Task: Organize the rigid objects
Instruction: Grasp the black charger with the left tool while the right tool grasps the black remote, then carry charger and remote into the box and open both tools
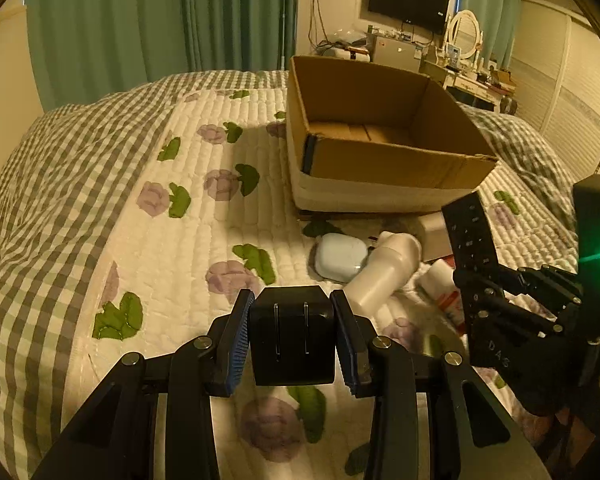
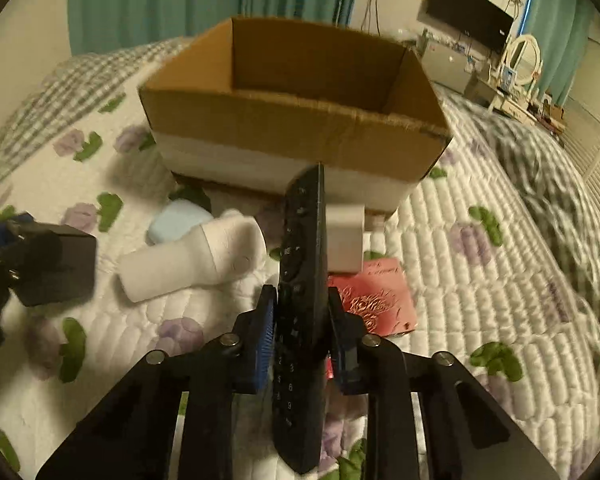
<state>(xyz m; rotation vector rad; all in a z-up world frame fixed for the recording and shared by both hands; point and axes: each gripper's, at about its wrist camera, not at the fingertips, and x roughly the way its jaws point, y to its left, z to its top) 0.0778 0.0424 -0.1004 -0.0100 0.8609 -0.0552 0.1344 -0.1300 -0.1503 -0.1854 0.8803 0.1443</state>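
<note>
The left hand-held gripper [image 1: 293, 334] pinches a black plug adapter [image 1: 293, 336] above the quilted bed [image 1: 204, 240]; the right hand-held gripper [image 2: 302, 330] clamps a black remote [image 2: 302, 300] near the cardboard box [image 2: 296, 120].

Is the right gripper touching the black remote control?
Touching. In the right wrist view, the right gripper has both blue pads pressed against the sides of the remote control, which is held on edge above the quilt.

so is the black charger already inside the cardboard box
No, the black charger is clamped in the left gripper above the quilt, short of the cardboard box.
</note>
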